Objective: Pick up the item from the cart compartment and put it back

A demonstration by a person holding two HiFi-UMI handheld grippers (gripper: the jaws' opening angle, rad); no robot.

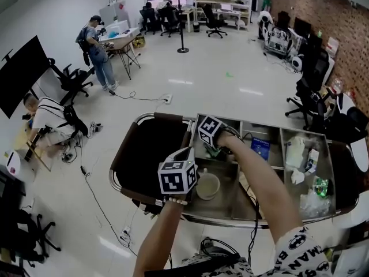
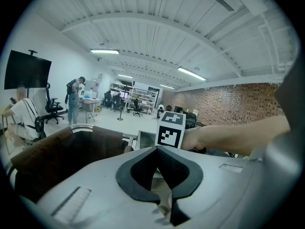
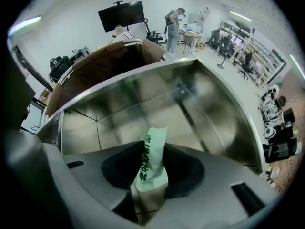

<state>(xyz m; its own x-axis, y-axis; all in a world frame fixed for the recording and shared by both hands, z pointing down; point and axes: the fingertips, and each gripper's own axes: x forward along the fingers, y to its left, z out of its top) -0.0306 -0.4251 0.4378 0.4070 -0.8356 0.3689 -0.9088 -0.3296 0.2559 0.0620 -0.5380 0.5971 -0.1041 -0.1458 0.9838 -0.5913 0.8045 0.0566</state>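
Left gripper (image 2: 157, 148), jaws together, faces the right gripper's marker cube (image 2: 171, 130).

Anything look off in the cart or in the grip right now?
Nothing stands out. The right gripper is closed squarely on the green packet, which stands nearly straight between the pads, inside the cart's steel compartment. The cup in the next compartment sits upright, with no spill visible.

Grippers, two: left gripper (image 2: 157, 148), right gripper (image 3: 153, 171). One cart (image 1: 230, 220). One green packet (image 3: 153, 151). One white cup (image 1: 207, 186). One blue packet (image 1: 260, 149).
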